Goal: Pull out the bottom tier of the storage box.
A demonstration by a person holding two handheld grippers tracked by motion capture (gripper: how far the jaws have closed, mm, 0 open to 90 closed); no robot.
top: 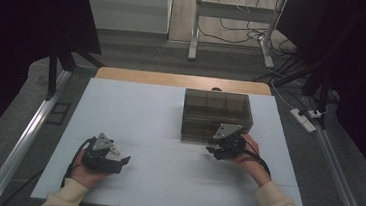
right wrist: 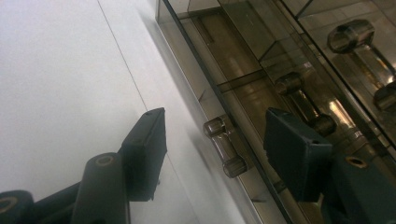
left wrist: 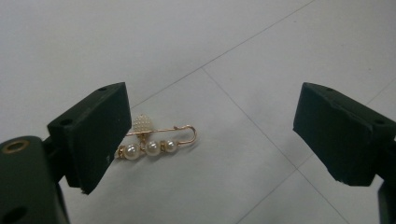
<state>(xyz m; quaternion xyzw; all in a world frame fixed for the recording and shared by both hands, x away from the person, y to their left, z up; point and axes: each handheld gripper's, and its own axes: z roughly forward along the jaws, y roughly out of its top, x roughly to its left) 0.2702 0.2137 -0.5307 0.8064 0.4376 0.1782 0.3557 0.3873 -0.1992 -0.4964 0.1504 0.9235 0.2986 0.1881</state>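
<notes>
A gold pin brooch [left wrist: 156,140] with three pearls and a small pearl cluster lies flat on the white table. My left gripper [left wrist: 214,114] is open wide just above it, and the brooch sits close to the left jaw, touching neither pad. In the high view the left gripper [top: 121,161] is low at the table's front left. My right gripper [top: 213,149] is at the front wall of a smoky clear compartment box [top: 216,106]. Its jaws stand open on either side of a small stubby handle [right wrist: 225,148] on that wall, with gaps on both sides.
The box [right wrist: 243,60] is split into several compartments, with more handles [right wrist: 299,100] visible through its walls. The table [top: 145,110] is white with thin seams. A wooden strip runs along its far edge. Cables, a power strip [top: 304,118] and a metal frame are on the floor beyond.
</notes>
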